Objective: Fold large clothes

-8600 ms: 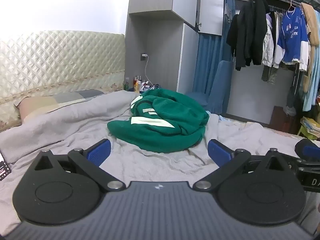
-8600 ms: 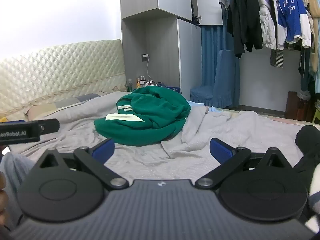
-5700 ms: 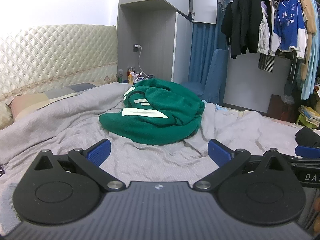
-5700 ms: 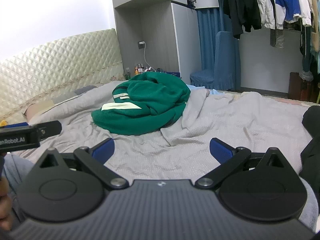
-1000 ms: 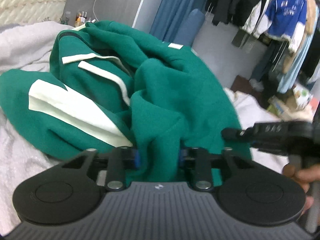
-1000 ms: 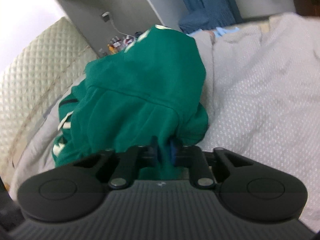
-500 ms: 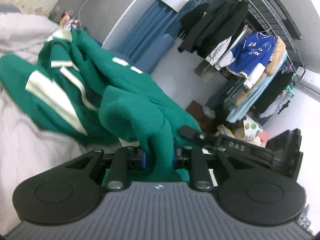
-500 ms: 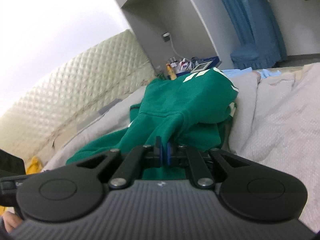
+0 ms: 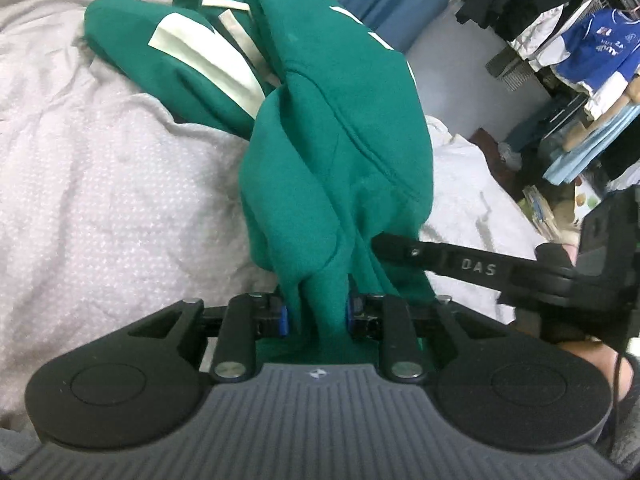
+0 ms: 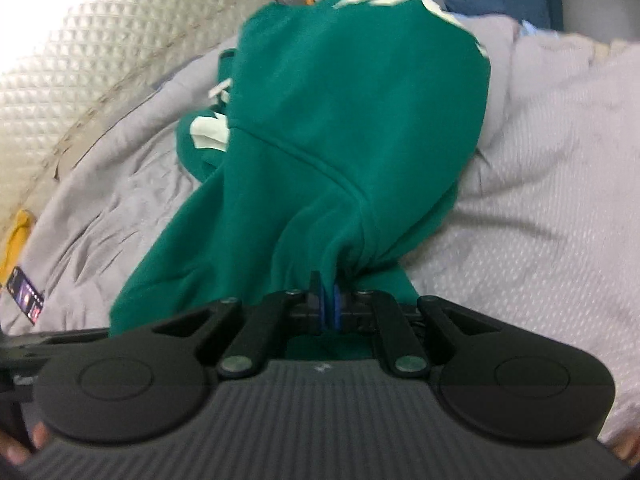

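A large green sweatshirt (image 9: 336,120) with cream stripes lies bunched on the grey bed cover (image 9: 100,200). My left gripper (image 9: 316,314) is shut on a thick fold of its near edge. My right gripper (image 10: 326,306) is shut on another fold of the same sweatshirt (image 10: 340,100), close beside the left one. The right gripper's black finger (image 9: 440,260) shows in the left wrist view, reaching into the cloth from the right. The cloth stretches up and away from both grips.
A quilted cream headboard (image 10: 100,52) runs along the left. A phone (image 10: 26,294) lies on the cover at the left. Hanging clothes (image 9: 592,48) and a blue chair (image 9: 400,4) stand beyond the bed's far right side.
Both grippers closed on the sweatshirt about a second ago. Since then they have pulled its near edge toward me and tilted down, stretching the cloth across the bed.
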